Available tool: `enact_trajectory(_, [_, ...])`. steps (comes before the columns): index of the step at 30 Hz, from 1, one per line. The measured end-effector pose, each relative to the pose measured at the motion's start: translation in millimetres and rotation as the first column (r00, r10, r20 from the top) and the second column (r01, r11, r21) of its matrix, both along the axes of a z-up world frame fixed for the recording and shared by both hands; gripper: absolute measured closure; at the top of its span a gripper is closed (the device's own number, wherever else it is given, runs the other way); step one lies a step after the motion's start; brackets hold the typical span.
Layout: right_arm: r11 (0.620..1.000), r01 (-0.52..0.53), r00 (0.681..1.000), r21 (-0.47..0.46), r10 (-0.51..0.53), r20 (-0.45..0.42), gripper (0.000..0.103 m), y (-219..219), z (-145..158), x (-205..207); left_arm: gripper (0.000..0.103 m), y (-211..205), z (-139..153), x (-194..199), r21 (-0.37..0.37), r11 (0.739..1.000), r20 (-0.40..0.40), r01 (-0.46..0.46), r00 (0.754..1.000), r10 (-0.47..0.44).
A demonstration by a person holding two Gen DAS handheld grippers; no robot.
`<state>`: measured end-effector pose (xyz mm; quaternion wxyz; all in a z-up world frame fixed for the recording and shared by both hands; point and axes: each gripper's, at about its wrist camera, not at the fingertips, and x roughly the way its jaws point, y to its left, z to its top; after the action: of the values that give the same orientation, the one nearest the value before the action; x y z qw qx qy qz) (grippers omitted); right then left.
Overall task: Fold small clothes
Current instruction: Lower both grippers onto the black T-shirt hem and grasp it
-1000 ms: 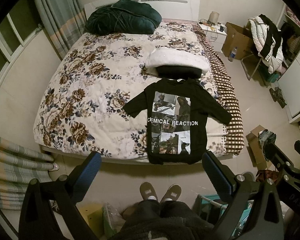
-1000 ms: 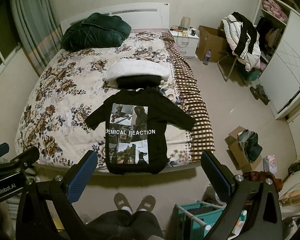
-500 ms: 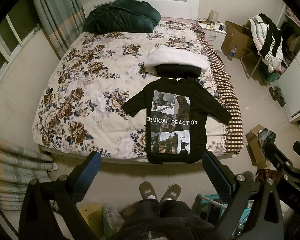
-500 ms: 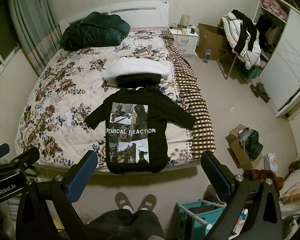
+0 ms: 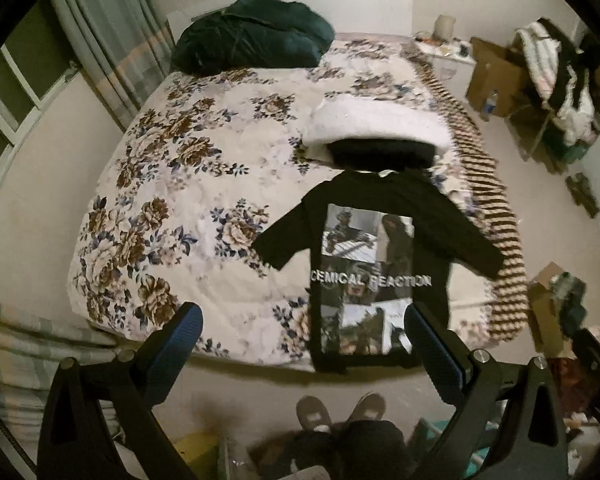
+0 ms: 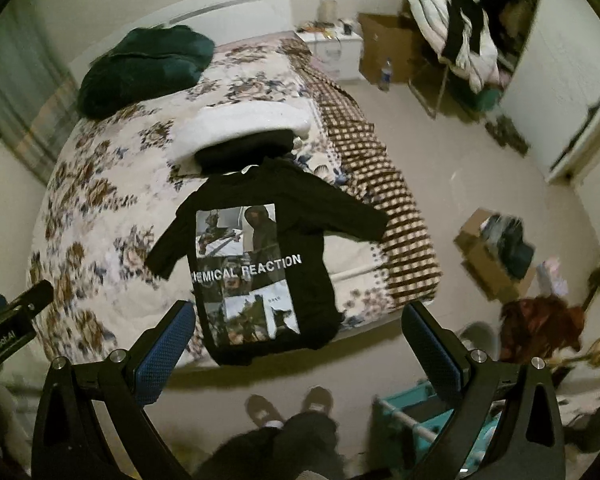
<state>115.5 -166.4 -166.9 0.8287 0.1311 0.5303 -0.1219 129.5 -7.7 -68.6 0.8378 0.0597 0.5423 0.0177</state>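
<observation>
The left gripper (image 5: 302, 340) is held high and tilted downward, its two blue-padded fingers (image 5: 180, 340) spread wide with nothing between them. The right gripper (image 6: 298, 340) hangs in the same pose, jaws equally wide and bare, and part of the left unit's body shows just outside its left finger. Below the gap between both sets of jaws stand the person's legs in dark trousers (image 6: 300, 440) and slippered feet (image 5: 340, 410).
</observation>
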Motion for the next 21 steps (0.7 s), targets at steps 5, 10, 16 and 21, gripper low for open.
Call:
enact_trajectory(5, [0.987,0.111,0.993,0.115,-0.106,-0.054,0.0,-54,-80,61,0.0,-31,-68,56,0.031,0.999,-0.086,-0.018,0.996,0.021])
enact_trajectory(10, [0.906,0.302,0.953,0.295,-0.277,-0.125,0.0,-144,-205,118,0.0,-67,-151,109,0.086,0.996,-0.173,-0.032,0.984,0.046])
enact_trajectory(16, [0.775,0.499,0.866,0.388,-0.457,-0.202,0.0,-243,-369,155,0.0,-110,-254,155,0.111,0.993,-0.273,-0.05,0.959,0.079])
enact_trajectory(21, [0.638,0.604,0.79,0.479,-0.558,-0.253,0.0,-291,-478,160,0.0,-149,-345,185,0.138,0.99,-0.328,-0.007,0.943,0.052])
